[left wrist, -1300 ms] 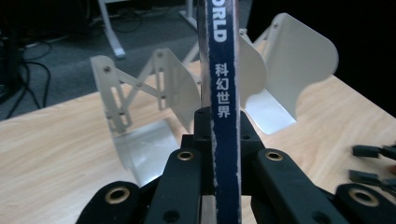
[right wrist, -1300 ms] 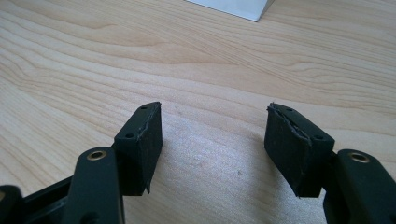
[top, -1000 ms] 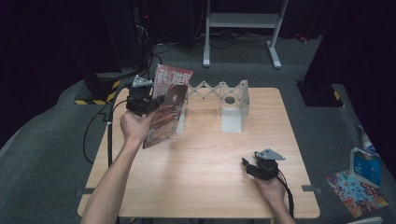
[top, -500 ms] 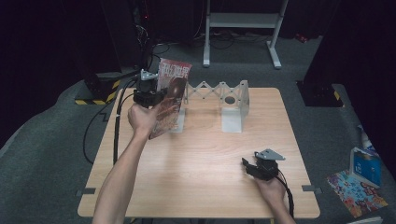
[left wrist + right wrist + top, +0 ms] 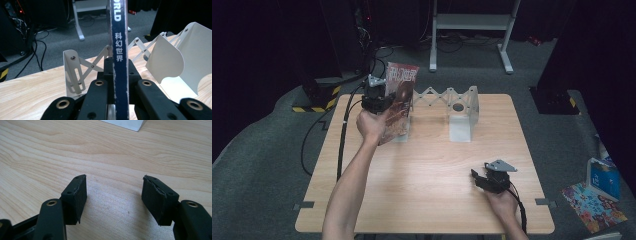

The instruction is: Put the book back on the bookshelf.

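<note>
My left gripper (image 5: 384, 102) is shut on a magazine (image 5: 401, 95) with a red-brown cover and holds it upright over the table's far left. It hangs just left of the white folding book rack (image 5: 460, 107). In the left gripper view the blue spine of the magazine (image 5: 120, 50) runs up between my jaws, pinched in the left gripper (image 5: 119, 68). The rack's end plates (image 5: 172, 62) stand behind it. My right gripper (image 5: 479, 177) rests low at the table's near right. In its own view the right gripper (image 5: 115, 195) is open over bare wood.
The wooden table (image 5: 422, 170) has room in the middle and front. A black cable (image 5: 343, 140) trails off its left side. On the floor at the right lie a blue box (image 5: 602, 175) and a colourful book (image 5: 594, 207). A white stand (image 5: 472, 22) is behind the table.
My left hand has carried the magazine a little to the right, closer to the rack's left end. The right gripper has stayed where it was.
</note>
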`<move>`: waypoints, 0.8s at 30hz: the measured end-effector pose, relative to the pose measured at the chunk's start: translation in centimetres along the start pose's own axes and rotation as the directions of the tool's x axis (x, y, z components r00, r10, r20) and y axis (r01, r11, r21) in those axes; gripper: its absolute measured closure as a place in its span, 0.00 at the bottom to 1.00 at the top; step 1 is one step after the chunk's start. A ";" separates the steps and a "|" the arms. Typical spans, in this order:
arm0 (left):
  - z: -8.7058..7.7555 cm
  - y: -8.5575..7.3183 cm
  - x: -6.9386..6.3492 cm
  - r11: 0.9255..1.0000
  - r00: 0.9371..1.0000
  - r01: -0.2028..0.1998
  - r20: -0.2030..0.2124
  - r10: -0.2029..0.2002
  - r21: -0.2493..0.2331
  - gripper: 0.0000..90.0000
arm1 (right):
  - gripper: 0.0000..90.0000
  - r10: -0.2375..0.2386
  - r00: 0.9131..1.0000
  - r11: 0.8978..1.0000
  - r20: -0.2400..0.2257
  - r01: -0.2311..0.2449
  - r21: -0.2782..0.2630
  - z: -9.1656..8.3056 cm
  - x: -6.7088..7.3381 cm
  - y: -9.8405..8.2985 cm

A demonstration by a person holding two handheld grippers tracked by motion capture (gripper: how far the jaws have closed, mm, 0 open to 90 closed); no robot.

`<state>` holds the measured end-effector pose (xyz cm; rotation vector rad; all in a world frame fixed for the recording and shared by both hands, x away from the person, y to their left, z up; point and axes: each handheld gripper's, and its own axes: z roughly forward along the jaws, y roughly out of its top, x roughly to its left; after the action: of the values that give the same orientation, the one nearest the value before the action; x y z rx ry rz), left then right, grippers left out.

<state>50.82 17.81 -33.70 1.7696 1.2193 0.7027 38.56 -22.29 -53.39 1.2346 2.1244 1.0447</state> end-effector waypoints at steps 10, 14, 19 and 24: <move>0.8 -1.2 0.0 0.998 1.000 0.006 -0.001 -0.006 -0.061 0.93 | 0.41 -0.001 1.000 1.000 -0.001 0.001 -0.001 0.0 0.0 0.0; 0.9 -1.5 0.1 0.997 1.000 0.009 -0.004 -0.009 -0.073 0.93 | 0.41 -0.002 1.000 1.000 -0.001 0.002 -0.001 0.0 0.0 0.0; 0.6 -2.4 0.0 0.996 1.000 -0.009 -0.006 0.008 -0.094 0.93 | 0.41 0.002 1.000 1.000 -0.001 -0.002 0.001 0.0 0.0 0.0; 0.4 -3.2 0.1 0.994 1.000 -0.009 -0.011 0.008 -0.113 0.93 | 0.41 0.002 1.000 1.000 -0.002 -0.002 0.001 0.0 0.1 0.0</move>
<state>49.73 18.32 -36.71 1.6803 1.1572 0.7723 38.54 -22.24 -53.37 1.2372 2.1259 1.0458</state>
